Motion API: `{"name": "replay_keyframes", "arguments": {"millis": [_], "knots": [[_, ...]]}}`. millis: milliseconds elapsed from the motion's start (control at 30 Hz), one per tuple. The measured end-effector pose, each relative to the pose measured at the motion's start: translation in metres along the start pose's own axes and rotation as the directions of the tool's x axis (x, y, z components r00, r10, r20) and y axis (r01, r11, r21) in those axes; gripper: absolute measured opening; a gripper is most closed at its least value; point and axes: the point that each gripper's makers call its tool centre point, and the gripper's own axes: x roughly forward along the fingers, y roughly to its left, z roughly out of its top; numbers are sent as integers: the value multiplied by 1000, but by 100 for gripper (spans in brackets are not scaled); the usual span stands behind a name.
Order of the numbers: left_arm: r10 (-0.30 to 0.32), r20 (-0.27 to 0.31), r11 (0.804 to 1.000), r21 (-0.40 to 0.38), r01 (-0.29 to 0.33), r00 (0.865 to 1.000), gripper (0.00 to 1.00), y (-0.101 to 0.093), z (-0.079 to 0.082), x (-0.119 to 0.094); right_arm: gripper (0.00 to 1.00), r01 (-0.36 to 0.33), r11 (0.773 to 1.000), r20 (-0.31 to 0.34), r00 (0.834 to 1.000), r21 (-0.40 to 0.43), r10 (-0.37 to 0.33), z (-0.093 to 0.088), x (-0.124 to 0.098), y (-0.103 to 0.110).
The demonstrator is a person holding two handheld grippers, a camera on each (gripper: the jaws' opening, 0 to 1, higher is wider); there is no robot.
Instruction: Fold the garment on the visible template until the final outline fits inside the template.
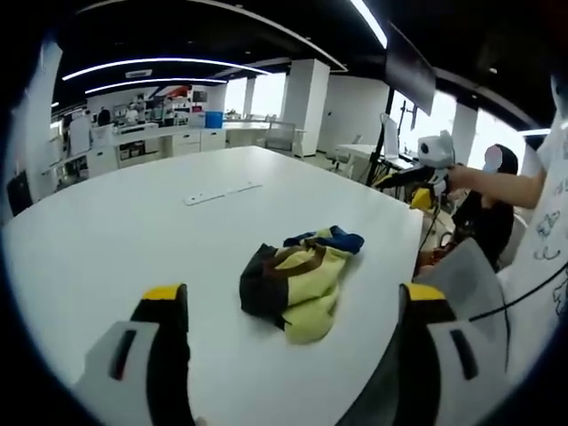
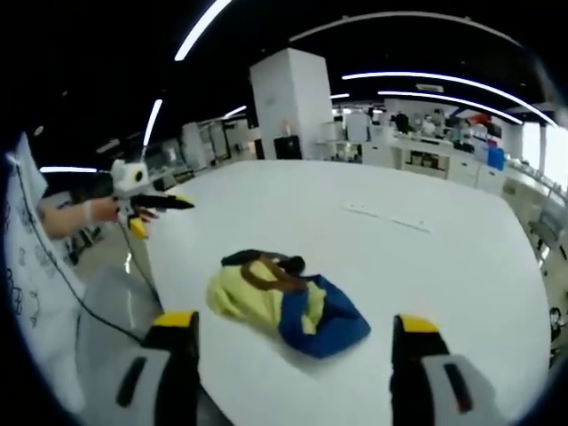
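A crumpled garment in yellow, dark brown and blue lies bunched on the white table, near its edge. In the right gripper view the same garment shows its blue part toward the right. My left gripper is open, its yellow-tipped jaws standing wide on either side of the garment and short of it. My right gripper is also open, jaws spread wide just short of the cloth. The right gripper appears at the right of the left gripper view, and the left gripper at the left of the right gripper view, each held in a hand.
A thin white strip lies on the table beyond the garment, also seen as a strip. A seated person is past the table's right edge. Office desks, pillars and shelves stand in the background.
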Motion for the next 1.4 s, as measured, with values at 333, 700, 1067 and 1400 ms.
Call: {"name": "replay_keyframes", "arguments": {"millis": [333, 700, 1067, 1400], "knots": [[1, -2, 1000, -21, -1, 1000, 95, 14, -11, -7, 90, 10, 1000, -18, 1000, 11, -10, -7, -3, -4], [20, 1, 999, -32, -19, 1000, 95, 18, -18, -5, 90, 11, 1000, -54, 998, 4, -11, -14, -2, -9], [33, -9, 998, -49, -34, 999, 92, 18, -24, 3, 89, 1, 1000, -79, 997, 0, -1, -17, 7, -18], [51, -51, 998, -25, -52, 997, 68, 29, -38, 29, 69, -26, 1000, -112, 993, 16, 28, -27, 27, -22]]}}
